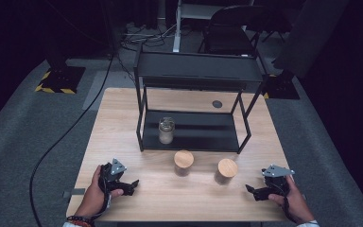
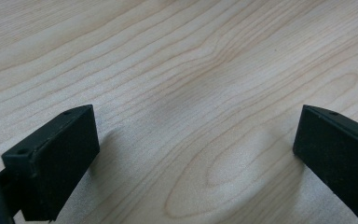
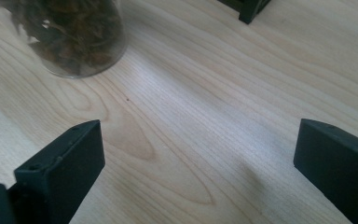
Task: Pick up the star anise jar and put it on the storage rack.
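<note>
Both our claws rest low on the tabletop (image 1: 123, 113), left claw (image 1: 131, 185) and right claw (image 1: 251, 191) spread wide, gripping nothing. Between them we see two wood-lidded jars (image 1: 183, 162), well apart from either.

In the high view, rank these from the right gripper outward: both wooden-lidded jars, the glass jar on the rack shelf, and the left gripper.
From the right gripper:
1. Right wooden-lidded jar, just to its left.
2. Left wooden-lidded jar, mid-table.
3. Glass jar, on the lower rack shelf.
4. Left gripper, at the table's opposite side.
</note>
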`<state>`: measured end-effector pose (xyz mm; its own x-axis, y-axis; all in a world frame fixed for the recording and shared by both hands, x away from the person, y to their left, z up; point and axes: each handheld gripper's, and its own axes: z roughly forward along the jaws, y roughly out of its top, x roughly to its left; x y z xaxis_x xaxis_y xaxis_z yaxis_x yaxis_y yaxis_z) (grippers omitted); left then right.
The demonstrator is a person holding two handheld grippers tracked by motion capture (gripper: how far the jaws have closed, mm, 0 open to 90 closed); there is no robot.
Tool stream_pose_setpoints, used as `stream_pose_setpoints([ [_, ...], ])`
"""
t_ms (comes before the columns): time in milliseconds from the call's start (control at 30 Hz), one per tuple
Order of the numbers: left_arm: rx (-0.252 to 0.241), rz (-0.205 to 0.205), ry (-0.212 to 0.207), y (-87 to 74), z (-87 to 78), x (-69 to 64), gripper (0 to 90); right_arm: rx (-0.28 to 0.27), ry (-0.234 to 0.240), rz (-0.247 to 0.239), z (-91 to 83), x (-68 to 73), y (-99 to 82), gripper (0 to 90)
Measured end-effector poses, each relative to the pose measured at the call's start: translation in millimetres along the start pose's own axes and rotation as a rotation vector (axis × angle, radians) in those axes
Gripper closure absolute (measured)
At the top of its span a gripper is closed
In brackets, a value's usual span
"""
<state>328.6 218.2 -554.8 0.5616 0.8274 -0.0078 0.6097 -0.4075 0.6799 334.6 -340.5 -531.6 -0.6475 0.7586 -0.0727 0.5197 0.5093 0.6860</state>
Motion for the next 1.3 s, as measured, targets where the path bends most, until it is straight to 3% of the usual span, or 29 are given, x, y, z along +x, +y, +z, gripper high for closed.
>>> stream_pose_setpoints([
  [600,-0.001,0.000,0.001,0.0,0.0,0.0,0.0,-0.026,0.039,-0.004,-15.9,19.8,19.4,1.8],
  [1000,-0.001,0.001,0.000,0.0,0.1,0.0,0.0,-0.048,0.068,-0.044,-22.3,32.0,29.1,1.8],
  [1300,-0.001,0.001,0.001,0.0,0.0,0.0,0.0,-0.070,0.044,-0.083,-25.4,39.2,40.7,1.8],
])
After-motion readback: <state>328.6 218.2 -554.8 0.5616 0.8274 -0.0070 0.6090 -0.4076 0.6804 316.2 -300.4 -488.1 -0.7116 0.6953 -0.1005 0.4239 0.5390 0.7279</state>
